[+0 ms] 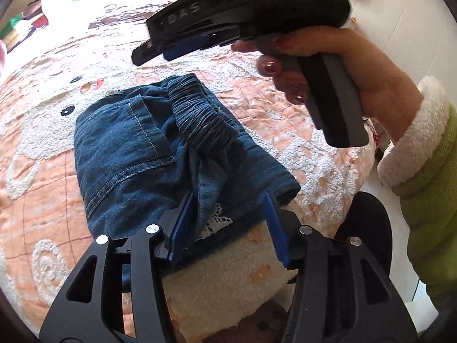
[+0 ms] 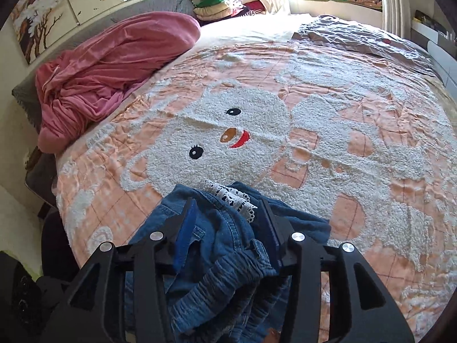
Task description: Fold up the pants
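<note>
Small blue denim pants (image 1: 148,154) with a ribbed elastic waistband (image 1: 200,114) and white lace trim (image 1: 217,223) lie folded in a compact bundle on the bed. My left gripper (image 1: 228,214) is open, its blue pads either side of the bundle's near edge by the lace. My right gripper (image 2: 228,223) is open just above the pants (image 2: 217,245), with the waistband close beneath it. In the left wrist view the right gripper (image 1: 154,48) hangs above the far side of the pants, held in a hand.
The bed has a peach and white fleecy cover (image 2: 314,131) with a cartoon face. A pink blanket (image 2: 108,65) is heaped at the left. Folded clothes (image 2: 228,5) are stacked at the far end. A grey sheet (image 2: 357,37) lies far right.
</note>
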